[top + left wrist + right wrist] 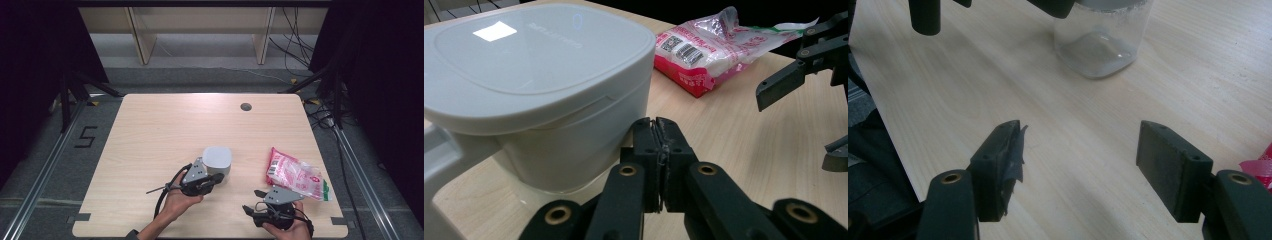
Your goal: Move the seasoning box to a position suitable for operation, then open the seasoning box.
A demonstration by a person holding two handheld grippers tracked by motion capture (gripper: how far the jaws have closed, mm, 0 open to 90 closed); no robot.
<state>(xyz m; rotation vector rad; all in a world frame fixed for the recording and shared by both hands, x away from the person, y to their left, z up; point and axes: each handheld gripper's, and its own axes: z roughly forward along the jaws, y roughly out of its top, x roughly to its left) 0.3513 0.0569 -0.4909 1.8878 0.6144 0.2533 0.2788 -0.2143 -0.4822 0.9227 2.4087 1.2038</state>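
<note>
left gripper point(659, 131) jaws together, beside container point(539, 75)

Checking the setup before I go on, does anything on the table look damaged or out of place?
One thing: the pad lining on a jaw of the right gripper is peeling, its edge curling loose. The container and packet look fine.

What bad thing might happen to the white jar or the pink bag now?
1. The left gripper, jaws shut with nothing between them, sits right beside the white-lidded jar; a nudge might slide or tip it.
2. The right gripper is open over bare table, with the pink bag close by; a careless swing could push the bag towards the edge.
</note>
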